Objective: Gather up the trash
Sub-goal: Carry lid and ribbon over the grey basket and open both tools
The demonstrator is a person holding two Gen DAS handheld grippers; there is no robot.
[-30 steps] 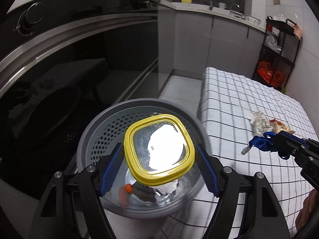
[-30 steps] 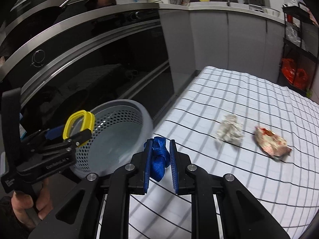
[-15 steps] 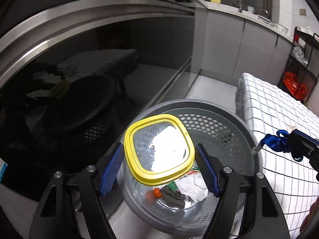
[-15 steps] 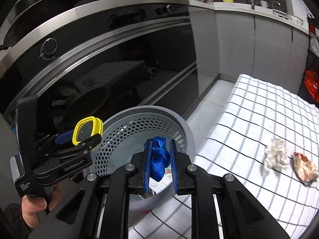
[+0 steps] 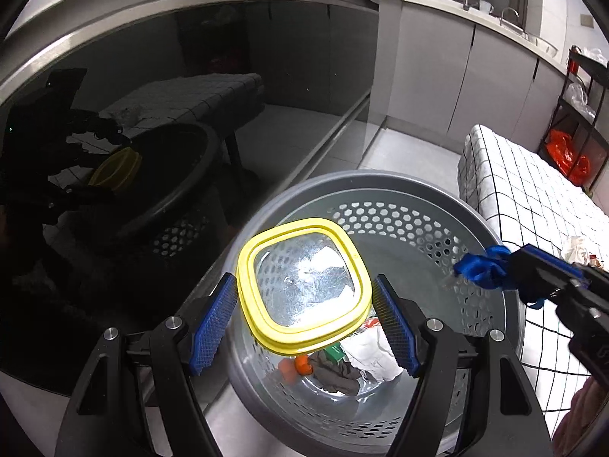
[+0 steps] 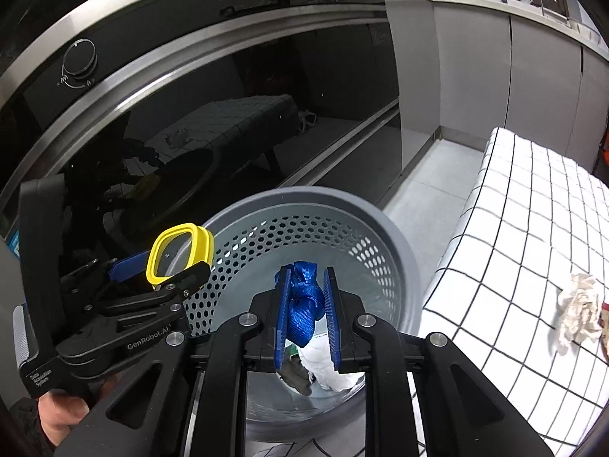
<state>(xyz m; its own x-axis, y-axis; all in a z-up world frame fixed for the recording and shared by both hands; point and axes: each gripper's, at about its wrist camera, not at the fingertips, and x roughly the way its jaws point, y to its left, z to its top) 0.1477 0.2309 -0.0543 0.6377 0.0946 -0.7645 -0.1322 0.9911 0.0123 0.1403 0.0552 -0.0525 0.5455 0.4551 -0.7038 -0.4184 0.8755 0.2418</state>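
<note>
My left gripper [image 5: 302, 283] is shut on a yellow-rimmed clear lid [image 5: 304, 285], held tilted over the left side of a grey perforated basket [image 5: 380, 179]. The right wrist view shows that lid [image 6: 179, 255] at the basket's [image 6: 304, 192] left rim. My right gripper [image 6: 305, 271] is shut on a knotted blue strap [image 6: 302, 304] above the basket's opening. In the left wrist view, the blue strap [image 5: 479, 270] hangs over the right rim. White paper [image 5: 373, 350], an orange cap [image 5: 300, 363] and a dark rag lie in the bottom.
A table with a white checked cloth [image 6: 533, 209] stands right of the basket, with a crumpled paper [image 6: 578, 304] and a red wrapper [image 5: 595, 262] on it. A black glass oven front [image 6: 228, 95] is behind; a black rack [image 5: 567, 152] stands far right.
Both grippers have swung left from the table side to over the basket, each keeping its hold. The basket's inside and the trash in it now show more fully.
</note>
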